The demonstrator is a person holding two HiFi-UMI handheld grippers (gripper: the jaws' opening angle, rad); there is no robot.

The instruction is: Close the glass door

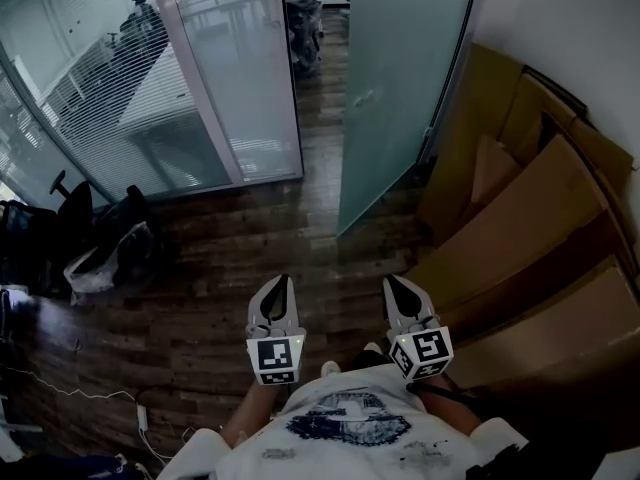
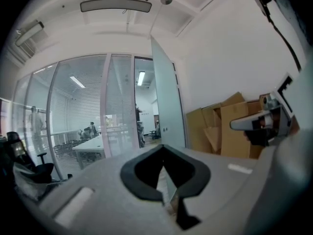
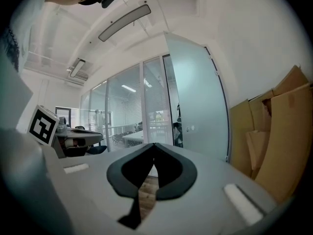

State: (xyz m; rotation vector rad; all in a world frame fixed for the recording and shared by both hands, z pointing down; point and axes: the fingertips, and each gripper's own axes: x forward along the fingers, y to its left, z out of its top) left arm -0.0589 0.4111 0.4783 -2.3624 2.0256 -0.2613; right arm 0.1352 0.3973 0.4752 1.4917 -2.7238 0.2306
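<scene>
Glass-walled office.
Dark wood floor (image 1: 230,268); glass partition (image 1: 90,98) with blinds, left; cardboard (image 1: 530,238) leans on white wall (image 1: 570,38), right; black chair (image 1: 65,203); long ceiling lamp (image 2: 116,5).

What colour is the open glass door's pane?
The glass door is frosted, pale blue-green; the head view shows it best.

The right hand-held gripper (image 3: 154,145) points level with its jaws together at the tips and nothing between them; a strip of wooden floor (image 3: 144,195) shows through the gap lower down. Straight ahead the frosted glass door (image 3: 198,102) stands open, with a glass wall (image 3: 122,109) backed by blinds to its left and brown cardboard sheets (image 3: 288,131) leaning against the white wall on the right. The left hand-held gripper (image 3: 83,140), with its marker cube, sits at the left edge, and a long ceiling lamp (image 3: 124,21) hangs overhead.
</scene>
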